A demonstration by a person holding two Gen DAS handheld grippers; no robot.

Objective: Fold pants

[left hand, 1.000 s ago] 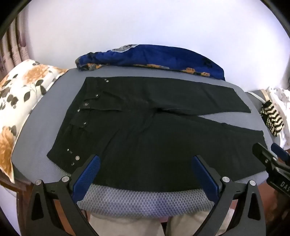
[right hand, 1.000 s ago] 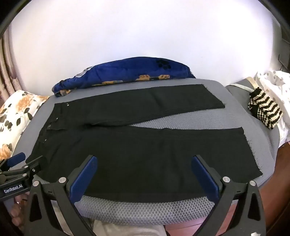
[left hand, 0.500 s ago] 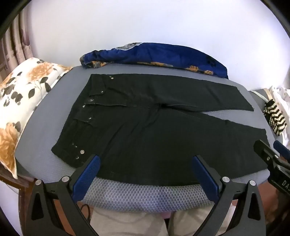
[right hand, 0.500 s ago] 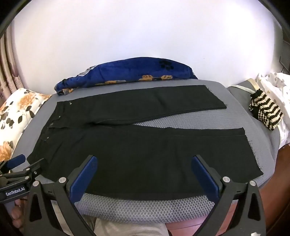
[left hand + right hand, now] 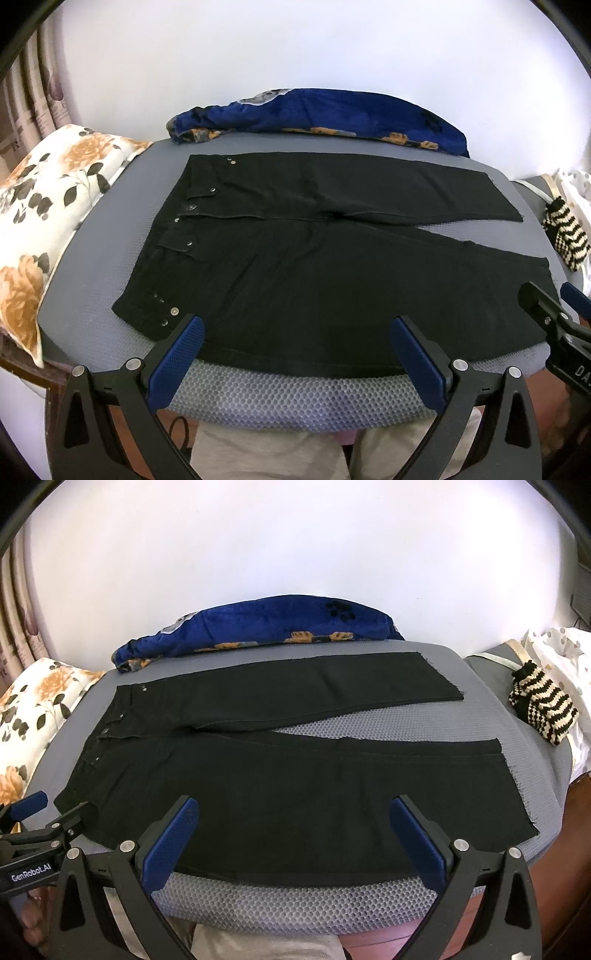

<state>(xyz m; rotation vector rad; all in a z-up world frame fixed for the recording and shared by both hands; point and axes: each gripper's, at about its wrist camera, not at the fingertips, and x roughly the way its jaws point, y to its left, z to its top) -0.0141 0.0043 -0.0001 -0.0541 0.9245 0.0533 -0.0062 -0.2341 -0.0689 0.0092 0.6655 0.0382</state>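
Note:
Black pants (image 5: 314, 266) (image 5: 295, 790) lie flat on a grey mesh pad (image 5: 295, 398) (image 5: 295, 897), waistband with metal studs to the left, both legs spread rightward in a V. My left gripper (image 5: 295, 332) hovers open over the near edge of the pants, toward the waist end. My right gripper (image 5: 295, 812) hangs open above the near leg's edge. Neither holds any cloth. The right gripper's fingers (image 5: 543, 310) show at the right rim of the left wrist view. At the left rim of the right wrist view are the left gripper's fingers (image 5: 70, 816).
A blue floral blanket (image 5: 317, 114) (image 5: 258, 627) is bunched along the far edge against the white wall. A floral pillow (image 5: 55, 206) lies left. A striped knit item (image 5: 543, 709) and white bedding sit right. The person's light trousers (image 5: 269, 458) show below the pad.
Both views have pulled back and risen slightly, so the pants sit a little farther off. The pants have not moved and both grippers stay open.

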